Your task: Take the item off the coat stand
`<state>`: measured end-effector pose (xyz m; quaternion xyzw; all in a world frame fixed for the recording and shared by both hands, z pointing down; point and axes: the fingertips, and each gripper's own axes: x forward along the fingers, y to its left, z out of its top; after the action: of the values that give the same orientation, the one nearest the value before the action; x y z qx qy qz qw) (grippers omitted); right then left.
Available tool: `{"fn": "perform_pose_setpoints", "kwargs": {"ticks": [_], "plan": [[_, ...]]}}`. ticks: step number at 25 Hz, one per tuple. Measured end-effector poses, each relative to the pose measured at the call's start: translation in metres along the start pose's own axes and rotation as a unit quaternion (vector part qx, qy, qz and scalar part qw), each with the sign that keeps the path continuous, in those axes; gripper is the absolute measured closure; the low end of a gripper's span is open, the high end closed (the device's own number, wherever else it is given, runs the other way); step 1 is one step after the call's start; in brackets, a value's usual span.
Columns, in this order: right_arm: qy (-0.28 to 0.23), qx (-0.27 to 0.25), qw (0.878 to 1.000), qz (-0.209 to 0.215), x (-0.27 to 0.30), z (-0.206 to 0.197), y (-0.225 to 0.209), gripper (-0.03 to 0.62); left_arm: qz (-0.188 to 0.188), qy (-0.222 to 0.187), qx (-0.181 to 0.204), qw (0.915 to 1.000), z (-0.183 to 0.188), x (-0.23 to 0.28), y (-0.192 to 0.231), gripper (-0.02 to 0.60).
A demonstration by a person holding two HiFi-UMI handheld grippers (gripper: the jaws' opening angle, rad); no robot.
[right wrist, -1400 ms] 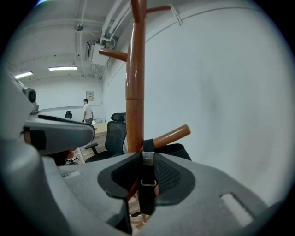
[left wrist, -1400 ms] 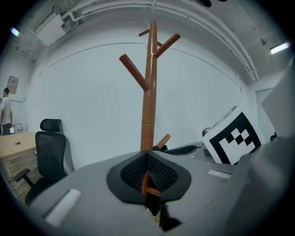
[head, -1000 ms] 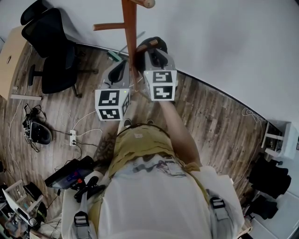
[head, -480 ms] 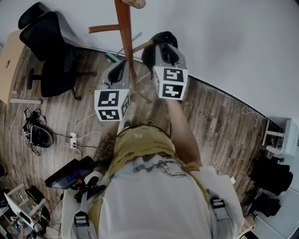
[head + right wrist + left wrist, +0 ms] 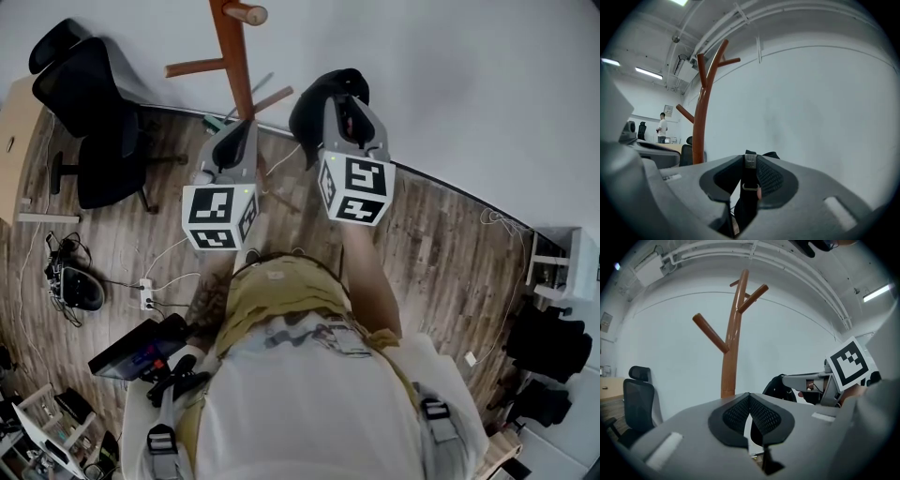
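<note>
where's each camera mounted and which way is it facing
Head view: on the person's head, facing steeply down; shows torso, left claw, right claw.
Left gripper view: on the left claw, facing level toward the coat stand; shows its shut jaws.
Right gripper view: on the right claw, facing level toward the wall; shows jaws gripping the black item.
Shared: all three show the coat stand.

The wood floor (image 5: 441, 244) carries the coat stand (image 5: 232, 56), 1 black office chair (image 5: 98, 108), a white power strip (image 5: 147, 292) and dark bags (image 5: 553, 347).

Coat stand (image 5: 733, 333) beyond hand-held gripper (image 5: 749, 401)
</note>
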<state>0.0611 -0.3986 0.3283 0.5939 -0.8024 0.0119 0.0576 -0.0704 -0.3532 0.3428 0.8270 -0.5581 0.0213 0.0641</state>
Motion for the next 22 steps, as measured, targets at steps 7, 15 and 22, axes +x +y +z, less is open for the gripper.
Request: {"fn": "perform_pose_setpoints", "kwargs": {"ticks": [7,15,22], "plan": [[-0.026,-0.001,1.0,-0.009,-0.03,0.02,-0.002,0.502,-0.024,-0.021,0.016,0.9994,0.024,-0.001,-0.022,0.582],[-0.037,-0.001,0.999,-0.01,-0.055,0.026,0.006,0.502,-0.029,-0.03,0.022,0.9989,0.037,-0.004,-0.036,0.581],[-0.042,0.0,0.999,-0.007,-0.067,0.031,0.01,0.502,-0.041,-0.03,0.022,0.9985,0.038,-0.003,-0.047,0.581]]}}
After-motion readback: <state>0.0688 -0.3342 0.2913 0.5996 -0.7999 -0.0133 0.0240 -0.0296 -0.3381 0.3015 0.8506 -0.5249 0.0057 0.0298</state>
